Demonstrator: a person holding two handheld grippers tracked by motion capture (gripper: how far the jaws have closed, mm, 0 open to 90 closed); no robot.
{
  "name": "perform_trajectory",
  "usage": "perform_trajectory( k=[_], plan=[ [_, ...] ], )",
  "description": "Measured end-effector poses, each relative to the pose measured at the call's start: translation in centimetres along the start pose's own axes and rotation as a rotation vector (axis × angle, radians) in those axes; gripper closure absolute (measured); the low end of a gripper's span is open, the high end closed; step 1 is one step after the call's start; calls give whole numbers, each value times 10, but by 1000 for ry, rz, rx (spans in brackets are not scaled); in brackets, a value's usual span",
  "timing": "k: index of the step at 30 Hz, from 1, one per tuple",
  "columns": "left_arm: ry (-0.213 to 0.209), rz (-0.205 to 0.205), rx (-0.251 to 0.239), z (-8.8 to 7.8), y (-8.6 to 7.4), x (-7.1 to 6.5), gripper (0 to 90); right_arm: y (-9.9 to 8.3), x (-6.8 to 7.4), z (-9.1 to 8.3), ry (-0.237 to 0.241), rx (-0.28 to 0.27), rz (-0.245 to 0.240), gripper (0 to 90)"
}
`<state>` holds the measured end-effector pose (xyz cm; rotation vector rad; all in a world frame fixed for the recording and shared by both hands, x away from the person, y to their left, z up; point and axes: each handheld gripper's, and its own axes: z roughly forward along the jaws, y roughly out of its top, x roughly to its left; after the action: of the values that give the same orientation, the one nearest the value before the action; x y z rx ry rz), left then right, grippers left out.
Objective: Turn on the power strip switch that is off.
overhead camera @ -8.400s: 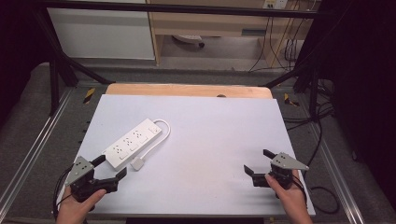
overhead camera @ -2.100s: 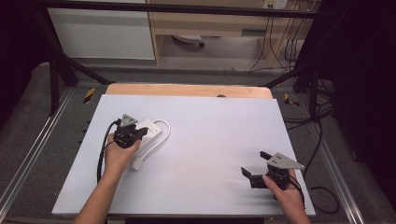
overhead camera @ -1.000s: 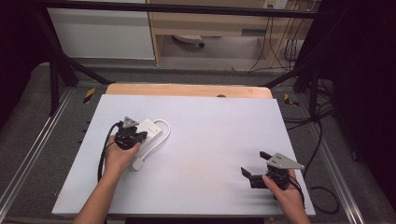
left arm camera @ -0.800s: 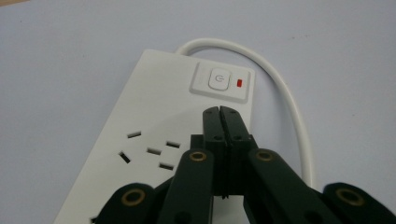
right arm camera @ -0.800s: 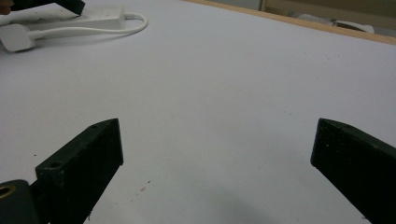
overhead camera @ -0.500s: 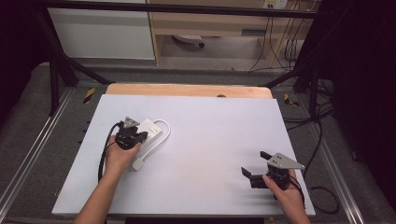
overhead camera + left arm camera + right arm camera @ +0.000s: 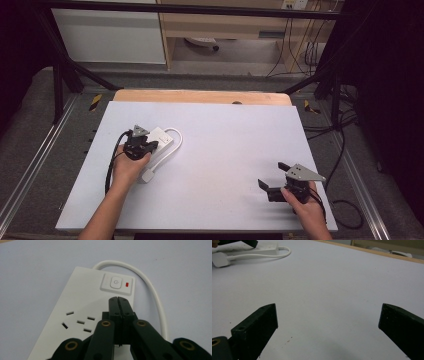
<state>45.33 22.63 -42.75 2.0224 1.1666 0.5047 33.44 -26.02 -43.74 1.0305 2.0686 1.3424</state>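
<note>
A white power strip [image 7: 162, 136] lies on the left part of the white table [image 7: 230, 145]. Its cord [image 7: 176, 140] loops round to a plug [image 7: 148, 175] nearer the front. My left gripper [image 7: 151, 145] hangs over the strip with its jaws shut and nothing between them. In the left gripper view the joined tips [image 7: 118, 300] sit just short of the power button [image 7: 115, 282], which has a red indicator [image 7: 127, 285] beside it. Whether the tips touch the strip [image 7: 82, 302] I cannot tell. My right gripper [image 7: 273, 175] rests open near the front right, holding nothing [image 7: 328, 315].
A wooden strip [image 7: 200, 96] runs along the table's far edge. Metal rails [image 7: 45, 150] flank both sides. Black cables [image 7: 342, 150] trail on the floor at the right. The left gripper's own black cable [image 7: 111, 165] loops beside the forearm.
Since the oldest frame my left gripper went from the front left corner to the power strip and its jaws shut. Over the last second nothing has moved.
</note>
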Motion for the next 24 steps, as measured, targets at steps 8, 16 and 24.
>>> perform_trajectory(
  k=[8,16,24],
  plan=[
    [-3,-8,0,0,0,0,900,0,0,0,-1,-1,-3,28],
    [-7,-12,0,0,0,1,900,0,0,0,-1,-1,-3,28],
    [-8,-12,2,0,0,2,900,0,0,0,-1,-1,-3,28]
  ],
)
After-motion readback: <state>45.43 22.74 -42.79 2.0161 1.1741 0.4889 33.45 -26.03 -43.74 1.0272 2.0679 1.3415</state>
